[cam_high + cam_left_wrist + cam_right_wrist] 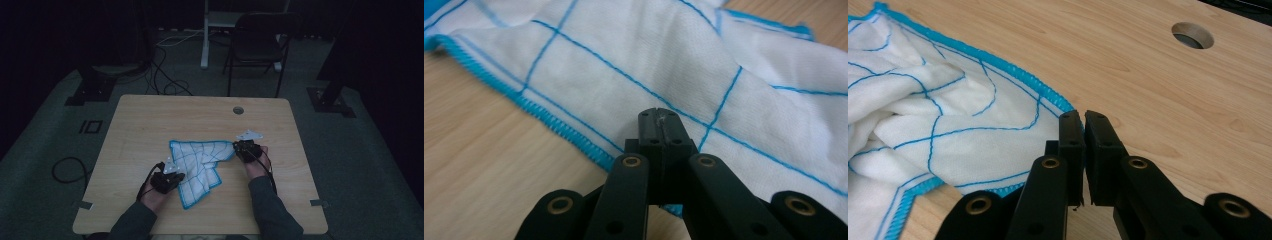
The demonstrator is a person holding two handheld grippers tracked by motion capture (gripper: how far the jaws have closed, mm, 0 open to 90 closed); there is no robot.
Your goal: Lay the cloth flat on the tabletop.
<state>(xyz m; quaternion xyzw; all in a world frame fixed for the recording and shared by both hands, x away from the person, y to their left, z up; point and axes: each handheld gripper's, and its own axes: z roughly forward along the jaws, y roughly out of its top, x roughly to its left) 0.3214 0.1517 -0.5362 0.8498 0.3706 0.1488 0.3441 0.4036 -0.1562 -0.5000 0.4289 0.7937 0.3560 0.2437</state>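
From the high view, a white cloth (199, 167) with blue lines lies crumpled in the middle of the tabletop (150, 120). The left hand-held gripper (172, 176) sits at its near left edge, the right hand-held gripper (238, 148) at its right corner.

In the left gripper view, the jaws are pressed together over the cloth (634, 60), pinching its blue edge.

In the right gripper view, the jaws are pressed together at the cloth's (948, 120) hem, near a round hole (1192, 35).
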